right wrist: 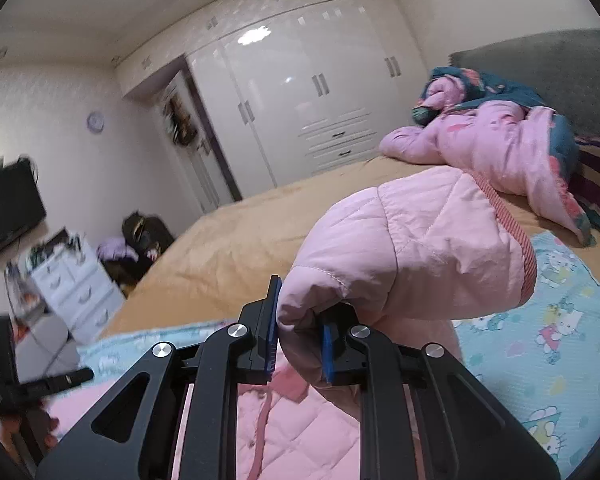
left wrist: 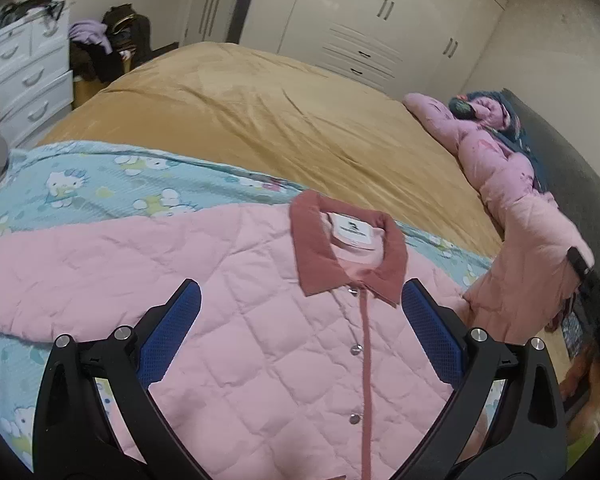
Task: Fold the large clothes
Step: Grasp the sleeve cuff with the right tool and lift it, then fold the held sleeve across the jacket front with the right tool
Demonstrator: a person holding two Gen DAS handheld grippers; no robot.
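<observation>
Pink quilted jacket [left wrist: 260,320] lay front-up on a cartoon-print blue sheet [left wrist: 100,184] across the bed [left wrist: 260,120], its white neck label [left wrist: 350,234] too small to read. Left gripper [left wrist: 300,300] hovered wide above the chest, gripping nothing, while the right gripper [right wrist: 300,340] pinched the raised sleeve [right wrist: 412,248].

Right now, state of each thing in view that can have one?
Pink quilted jacket: spread front-up on the cartoon-print sheet, snaps closed, collar open.
Jacket sleeve: lifted off the bed, cuff end pinched.
Right gripper: shut on the sleeve.
Left gripper: open, empty, over the jacket front.
Wardrobe doors: closed.
</observation>
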